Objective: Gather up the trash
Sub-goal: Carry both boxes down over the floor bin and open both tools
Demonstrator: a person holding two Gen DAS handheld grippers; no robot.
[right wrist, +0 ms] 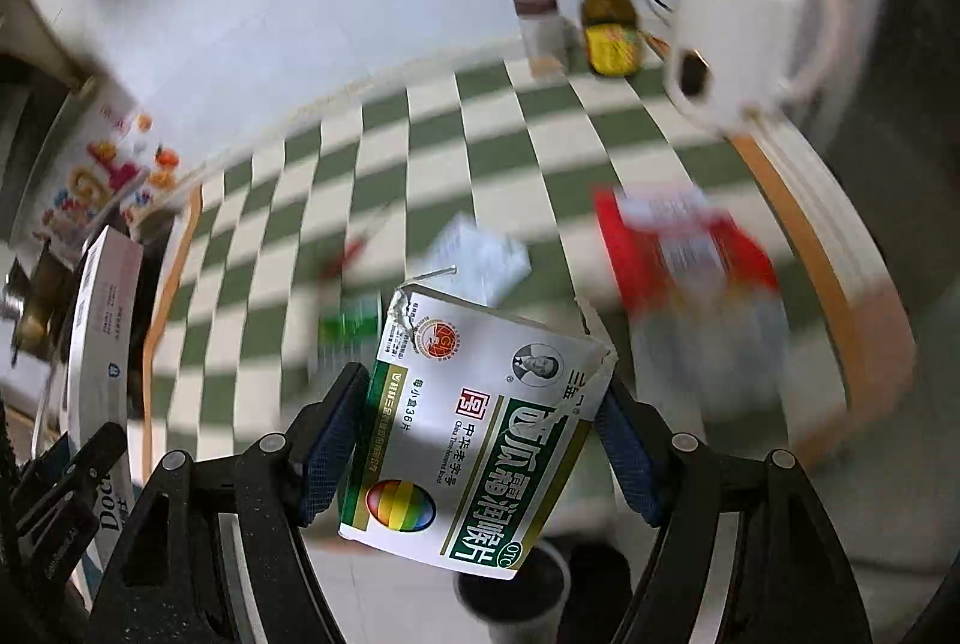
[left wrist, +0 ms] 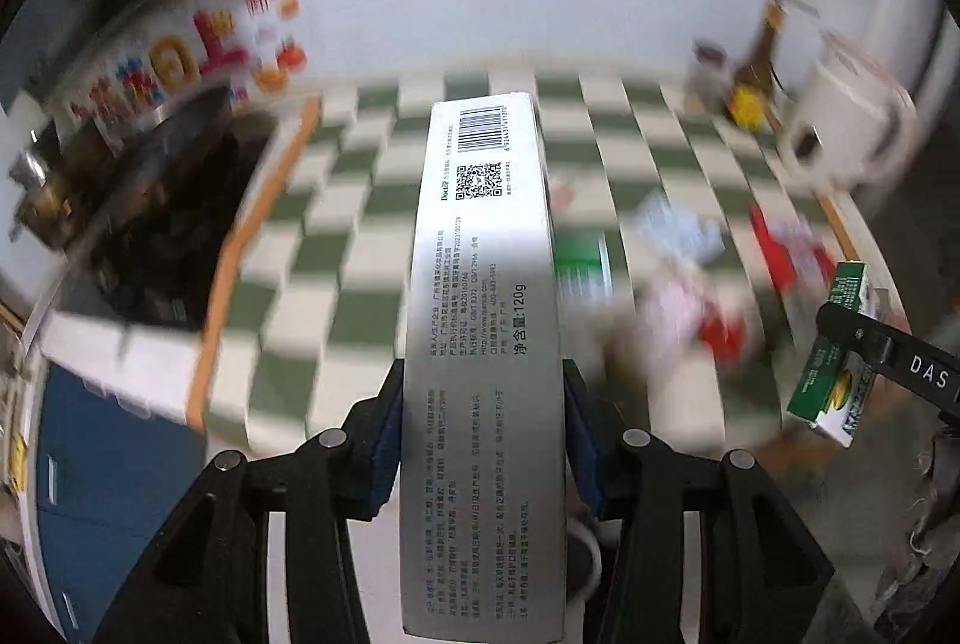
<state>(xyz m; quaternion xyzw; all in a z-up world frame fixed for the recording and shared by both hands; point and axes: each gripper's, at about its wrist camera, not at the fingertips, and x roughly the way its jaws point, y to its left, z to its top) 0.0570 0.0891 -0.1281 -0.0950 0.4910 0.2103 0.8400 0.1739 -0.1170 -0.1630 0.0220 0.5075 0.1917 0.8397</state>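
Observation:
My left gripper is shut on a long grey toothpaste box with a barcode, held above the checkered table. My right gripper is shut on a torn green and white medicine box; it also shows in the left wrist view. The toothpaste box shows at the left of the right wrist view. More trash lies blurred on the table: a red packet, a white wrapper and a small green box.
A white kettle, a brown bottle and a small jar stand at the table's far right. A colourful carton and a dark bin are at the left. A paper cup stands below.

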